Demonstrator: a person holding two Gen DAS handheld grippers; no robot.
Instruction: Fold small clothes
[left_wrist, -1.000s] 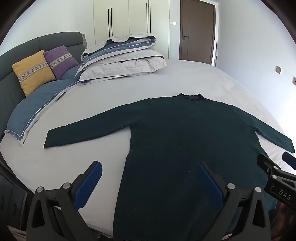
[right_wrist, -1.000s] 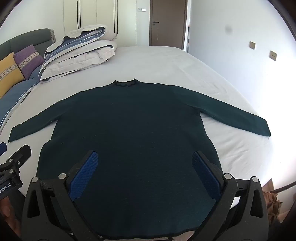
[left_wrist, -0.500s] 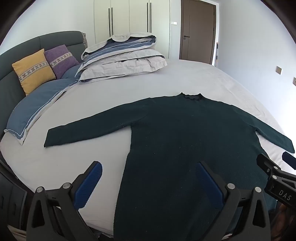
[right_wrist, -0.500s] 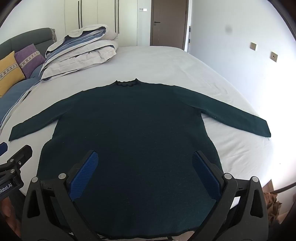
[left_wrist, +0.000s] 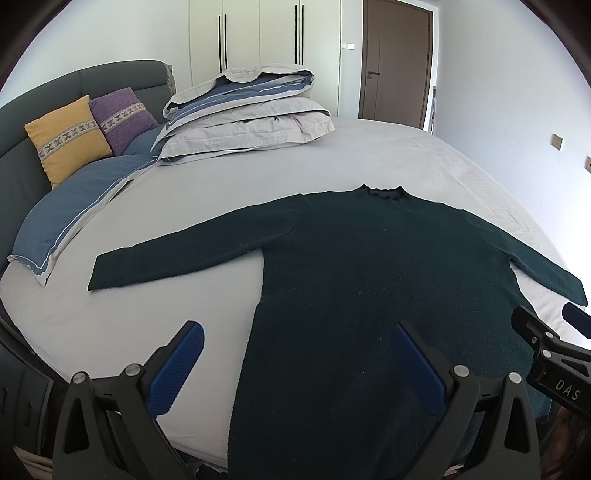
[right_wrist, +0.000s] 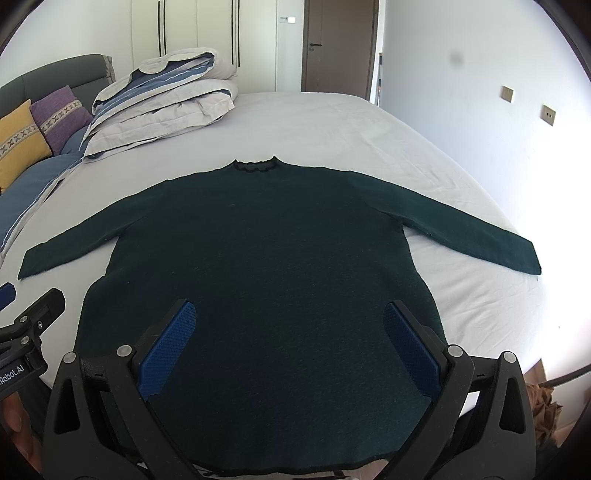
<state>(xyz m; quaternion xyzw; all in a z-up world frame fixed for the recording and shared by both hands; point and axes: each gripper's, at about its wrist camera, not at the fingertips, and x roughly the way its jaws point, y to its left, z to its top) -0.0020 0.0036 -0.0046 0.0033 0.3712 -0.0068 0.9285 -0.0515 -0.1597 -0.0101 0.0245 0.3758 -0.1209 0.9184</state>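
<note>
Presently, the dark green sweater (right_wrist: 266, 258) lies flat on the bed (right_wrist: 332, 122), sleeves spread, with left gripper (left_wrist: 295, 365) and right gripper (right_wrist: 290, 343) both spread wide, holding nothing, near its hem.

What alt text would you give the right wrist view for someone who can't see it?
A dark green long-sleeved sweater lies flat on a white bed, sleeves spread, collar away from the camera. The open right gripper hovers over its hem; folded bedding sits far left.
</note>
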